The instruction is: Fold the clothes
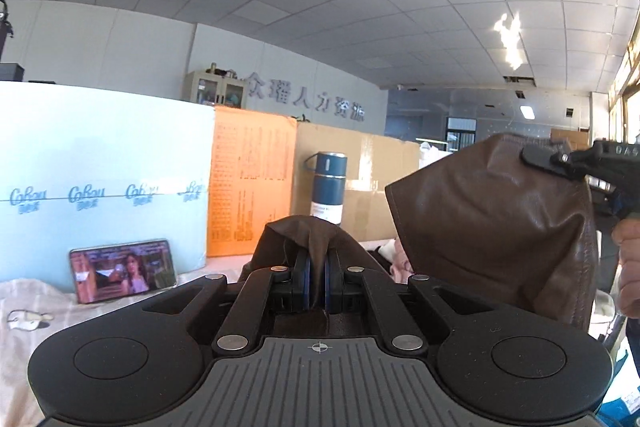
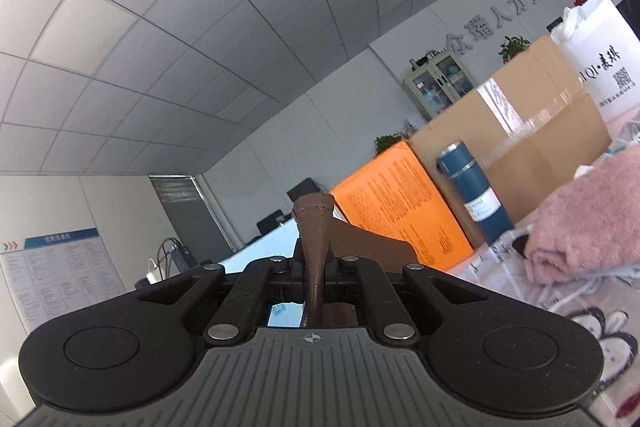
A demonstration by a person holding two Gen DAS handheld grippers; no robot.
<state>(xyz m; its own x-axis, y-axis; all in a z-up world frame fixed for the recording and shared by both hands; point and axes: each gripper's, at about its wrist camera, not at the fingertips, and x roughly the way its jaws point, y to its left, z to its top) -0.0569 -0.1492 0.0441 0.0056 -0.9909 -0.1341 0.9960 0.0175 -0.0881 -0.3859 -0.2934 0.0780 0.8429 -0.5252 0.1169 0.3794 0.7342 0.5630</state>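
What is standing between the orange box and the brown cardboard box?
A blue thermos stands in front of where the orange box and cardboard box meet; both views show it.

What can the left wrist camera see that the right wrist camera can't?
Only the left wrist view shows the phone playing a video, the pale blue board, and the right gripper pinching the brown leather garment.

Only the right wrist view shows the fluffy pink folded cloth and the white paper bag.

Both show the blue steel flask, orange box, cardboard box, and brown leather clamped between fingers.
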